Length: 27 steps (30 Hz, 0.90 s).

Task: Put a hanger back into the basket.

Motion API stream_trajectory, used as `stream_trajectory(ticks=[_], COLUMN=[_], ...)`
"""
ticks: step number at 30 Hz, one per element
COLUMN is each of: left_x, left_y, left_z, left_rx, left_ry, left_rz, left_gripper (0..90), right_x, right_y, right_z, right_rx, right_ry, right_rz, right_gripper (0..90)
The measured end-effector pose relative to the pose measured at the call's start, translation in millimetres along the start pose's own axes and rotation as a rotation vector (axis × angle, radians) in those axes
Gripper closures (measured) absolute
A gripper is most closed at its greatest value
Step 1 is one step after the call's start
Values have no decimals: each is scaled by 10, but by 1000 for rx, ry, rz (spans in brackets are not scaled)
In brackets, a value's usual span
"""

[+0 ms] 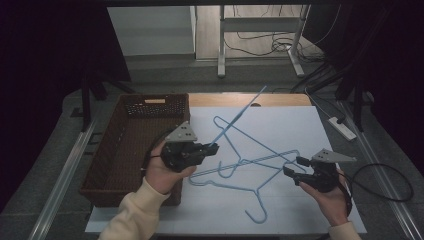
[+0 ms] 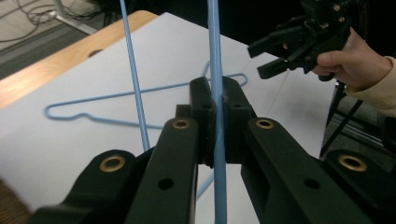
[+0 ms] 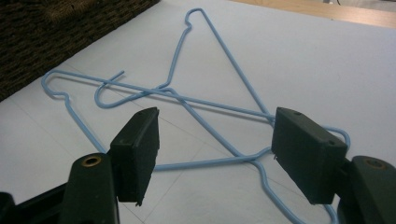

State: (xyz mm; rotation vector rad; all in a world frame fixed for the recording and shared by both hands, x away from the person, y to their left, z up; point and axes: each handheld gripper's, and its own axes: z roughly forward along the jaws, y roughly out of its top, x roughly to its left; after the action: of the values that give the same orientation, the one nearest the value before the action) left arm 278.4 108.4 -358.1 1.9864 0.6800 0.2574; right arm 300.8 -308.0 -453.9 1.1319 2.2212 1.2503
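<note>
Lifting one hanger clear is the step in hand, by the look of it. Your white-topped worktop (image 1: 280, 210) carries everything, with a dark brown woven basket (image 1: 131, 150) standing along its left edge, your left hand just beside its near corner.

Two pale blue wire coat hangers (image 1: 250, 172) lie crossed on the white surface, between your hands. A third blue wire hanger (image 1: 235, 121) is tilted up off the sheet, its long wire rising away from you toward the far edge.

Your left claw (image 1: 212, 147) is clamped tight on that raised hanger; in the left gripper view the wire (image 2: 215, 70) runs straight up between the pressed pads. Your right claw (image 1: 295, 166) stands wide apart with nothing held, hovering low at the right of the crossed pair; in the right gripper view their wires (image 3: 219, 109) lie on the sheet between its jaws (image 3: 215, 156).

Next, I judge, you carry the held hanger left over the basket and let it go inside. Keep it high enough that its trailing end doesn't snag the crossed pair or the basket's rim.
</note>
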Motion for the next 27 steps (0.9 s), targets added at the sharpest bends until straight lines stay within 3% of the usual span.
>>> stream_trajectory(ticks=[5, 12, 19, 23, 27], left_x=[211, 591, 828, 974, 1042], left_y=[-87, -284, -466, -635, -759], left_z=[-238, -602, -786, -864, -907], left_rx=[-34, -56, -36, -24, -16], left_ry=[9, 63, 99, 109, 115], left_rz=[-29, -93, -96, -139, -157], left_gripper=[860, 861, 860, 860, 861], right_x=[8, 42, 74, 59, 45], right_y=[-14, -24, -28, -47, -58], right_z=[29, 55, 80, 98, 95], right_rx=[10, 22, 35, 43, 44], right_ry=[-8, -15, -23, -27, -29], right_rz=[-4, -34, -52, -49, -42], right_gripper=[324, 317, 312, 312, 311])
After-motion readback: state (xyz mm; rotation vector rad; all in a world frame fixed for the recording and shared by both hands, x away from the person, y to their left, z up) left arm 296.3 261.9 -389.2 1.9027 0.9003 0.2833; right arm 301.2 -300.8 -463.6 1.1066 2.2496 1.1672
